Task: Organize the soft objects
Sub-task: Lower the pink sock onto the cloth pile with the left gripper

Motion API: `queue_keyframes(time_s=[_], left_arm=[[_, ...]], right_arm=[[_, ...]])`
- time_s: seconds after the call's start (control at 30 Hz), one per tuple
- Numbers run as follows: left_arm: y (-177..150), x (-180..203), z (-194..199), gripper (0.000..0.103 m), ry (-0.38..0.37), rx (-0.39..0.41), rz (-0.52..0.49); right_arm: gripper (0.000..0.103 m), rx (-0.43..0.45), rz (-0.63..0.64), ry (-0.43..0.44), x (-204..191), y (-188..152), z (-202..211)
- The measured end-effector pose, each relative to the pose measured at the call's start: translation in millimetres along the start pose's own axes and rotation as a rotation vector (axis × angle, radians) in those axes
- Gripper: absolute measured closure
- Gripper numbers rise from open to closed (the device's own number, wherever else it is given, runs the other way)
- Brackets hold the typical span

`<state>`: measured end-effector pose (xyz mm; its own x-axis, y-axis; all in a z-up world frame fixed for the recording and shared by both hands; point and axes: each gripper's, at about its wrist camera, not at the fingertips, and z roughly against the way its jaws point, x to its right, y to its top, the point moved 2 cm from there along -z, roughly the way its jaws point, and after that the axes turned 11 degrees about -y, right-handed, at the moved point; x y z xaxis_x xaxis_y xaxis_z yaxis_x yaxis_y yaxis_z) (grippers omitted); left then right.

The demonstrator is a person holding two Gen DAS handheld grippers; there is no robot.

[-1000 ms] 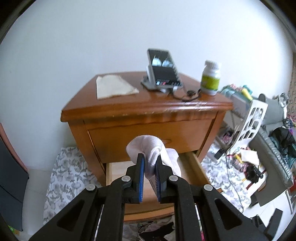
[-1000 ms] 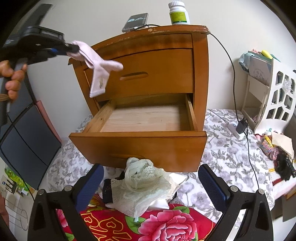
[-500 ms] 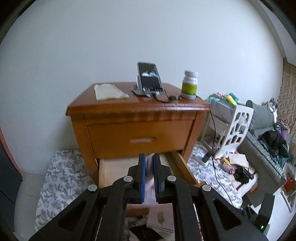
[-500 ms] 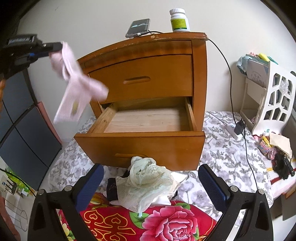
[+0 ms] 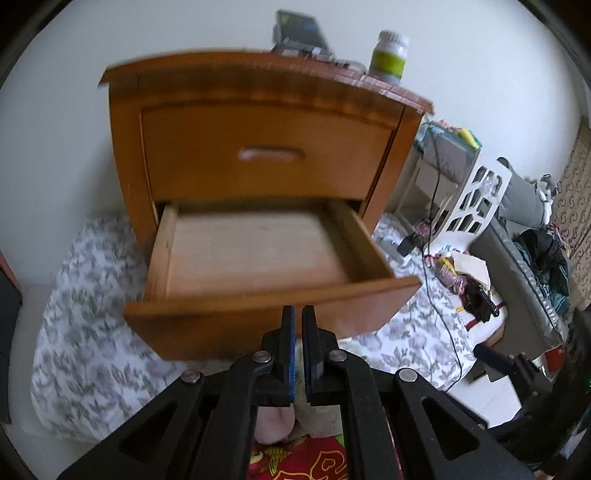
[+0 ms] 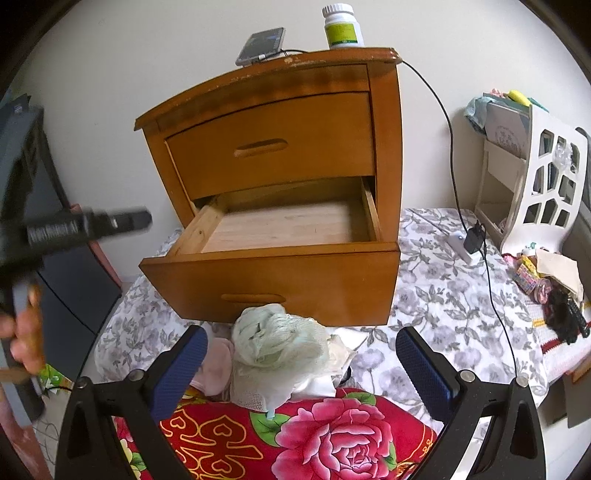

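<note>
Blurring hides the left gripper (image 6: 142, 218) fingers; drawer (image 6: 291, 225) interior shows clearly.

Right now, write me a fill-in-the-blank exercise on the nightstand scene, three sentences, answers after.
1. The nightstand's lower drawer stands ____.
2. The white bottle on top has a ____ label.
3. The pale green cloth lies in front of the drawer, partly on a red fabric printed with ____.

Missing words: open; green; flowers
</note>
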<state>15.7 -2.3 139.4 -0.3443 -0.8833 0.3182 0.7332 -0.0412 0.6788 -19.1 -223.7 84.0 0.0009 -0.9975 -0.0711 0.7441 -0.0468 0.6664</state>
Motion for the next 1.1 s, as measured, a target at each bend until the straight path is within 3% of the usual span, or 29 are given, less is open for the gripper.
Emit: queue_keyframes(time_s=[0.47, 0.53, 0.8, 1.1], left_arm=[[-36, -20, -4, 0.098, 0.064, 0.040, 0.110], [-42, -25, -7, 0.089, 0.080, 0.026, 0.128], [-58, -44, -20, 0.072, 0.122, -0.011, 0.182], [-66, -58, -31, 0.038, 0.171, -0.057, 0.226]], right_arm=[[0.000, -0.039, 0.038, -0.003, -12, -7, -15], [0.000, -0.044, 0.044, -0.004, -14, -8, -17], [0.000, -0.069, 0.061, -0.010, -21, -13, -27], [0.000, -0.090, 0.082, -0.013, -28, -14, -36]])
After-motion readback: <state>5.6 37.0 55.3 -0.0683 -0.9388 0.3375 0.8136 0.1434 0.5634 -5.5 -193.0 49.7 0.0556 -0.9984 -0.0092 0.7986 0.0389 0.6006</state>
